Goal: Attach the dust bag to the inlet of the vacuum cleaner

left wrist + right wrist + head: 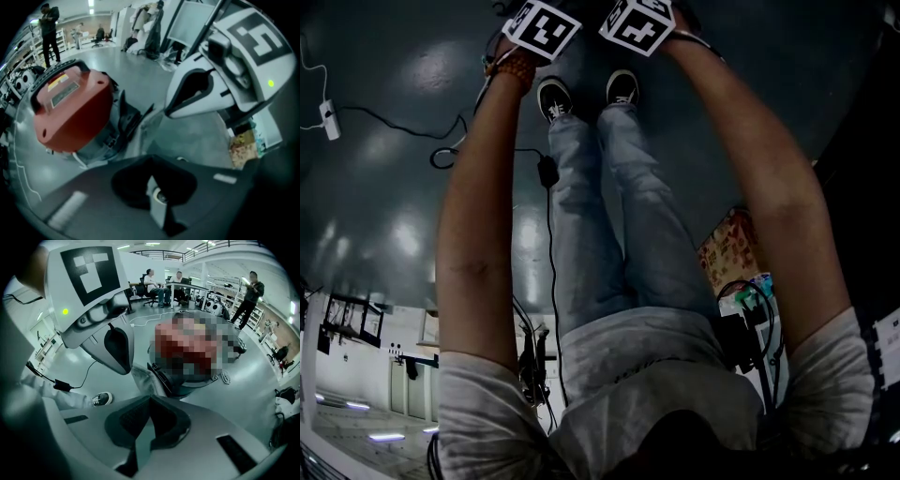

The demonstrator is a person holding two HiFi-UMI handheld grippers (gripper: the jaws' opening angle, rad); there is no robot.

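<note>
- Fingers of the right gripper (147,420) were pinched together on a thin grey sheet, an edge of the dust bag (142,378).
- Left gripper (153,180) fingers were likewise closed on a thin pale edge seen side-on between them, apparently the same bag.
- From both pairs of fingers the bag ran forward to the dark open side of the vacuum cleaner (70,105); whether it met the inlet could not be told.
- The vacuum cleaner, red-topped over a grey body, stood on the grey floor (197,136), just ahead of both grippers.
- In the head view both arms reached out above the person's shoes (555,97).
</note>
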